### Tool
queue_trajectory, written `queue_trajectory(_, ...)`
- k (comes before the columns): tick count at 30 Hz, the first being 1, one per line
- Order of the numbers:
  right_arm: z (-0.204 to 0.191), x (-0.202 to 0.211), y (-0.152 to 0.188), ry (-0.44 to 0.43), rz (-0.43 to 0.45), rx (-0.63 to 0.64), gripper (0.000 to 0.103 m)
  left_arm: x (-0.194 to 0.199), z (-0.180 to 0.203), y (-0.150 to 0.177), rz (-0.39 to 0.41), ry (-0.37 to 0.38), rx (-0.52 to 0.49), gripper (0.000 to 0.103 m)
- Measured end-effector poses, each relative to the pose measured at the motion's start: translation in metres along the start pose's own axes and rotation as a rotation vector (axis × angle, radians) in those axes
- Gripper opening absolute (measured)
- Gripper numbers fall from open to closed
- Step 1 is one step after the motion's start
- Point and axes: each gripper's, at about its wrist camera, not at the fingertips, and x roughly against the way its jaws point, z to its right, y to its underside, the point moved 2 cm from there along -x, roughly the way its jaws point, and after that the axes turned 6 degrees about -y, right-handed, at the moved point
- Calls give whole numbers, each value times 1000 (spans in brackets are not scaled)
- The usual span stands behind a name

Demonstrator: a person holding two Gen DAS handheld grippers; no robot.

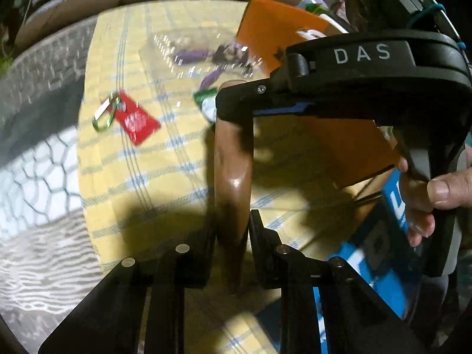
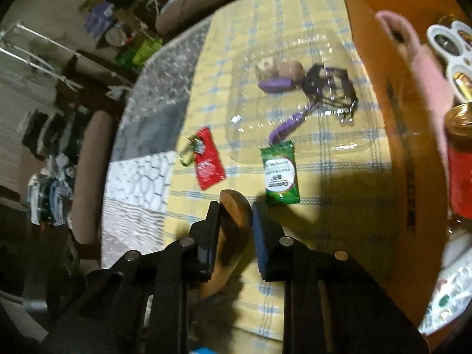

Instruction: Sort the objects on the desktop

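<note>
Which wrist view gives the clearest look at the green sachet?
The right wrist view: the green sachet lies fully visible on the checked cloth, label showing. In the left wrist view, only a blurred corner of it shows beside the right gripper.

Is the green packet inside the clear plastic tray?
No, the green packet lies flat on the yellow checked cloth, just outside the near edge of the clear plastic tray.
</note>
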Motion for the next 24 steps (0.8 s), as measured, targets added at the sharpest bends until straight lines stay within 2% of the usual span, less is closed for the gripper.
queue_trajectory(3, -3, 30, -2, -38, 48, -14, 20, 24, 15, -11, 28, 8, -20, 22)
queue_trajectory(5, -3, 65, -3, -78, 96, -22, 19, 44, 27, -27, 50, 7, -52, 22)
queue_trajectory(8, 1, 122, 1, -112, 167, -19, 17, 75, 62, -48, 89, -4, -132, 22)
queue_trajectory(10, 11, 165, 8, -116, 216, -20, 5, 88, 93, -65, 109, -6, -181, 21)
queue_trajectory(12, 29, 205, 18, -89, 261, -23, 5, 96, 128, -82, 111, 7, -241, 21)
queue_trajectory(15, 67, 242, 32, -64, 285, -77, 5, 78, 186, -100, 84, 28, -330, 21)
queue_trajectory(18, 105, 264, 44, -23, 304, -134, 5, 43, 230, -111, 30, -58, -395, 12)
queue_trajectory(21, 133, 276, 58, -4, 294, -145, 5, 35, 238, -118, 20, -41, -364, 15)
queue_trajectory(24, 145, 283, 63, 23, 297, -133, 5, 44, 225, -122, 36, -95, -321, 18)
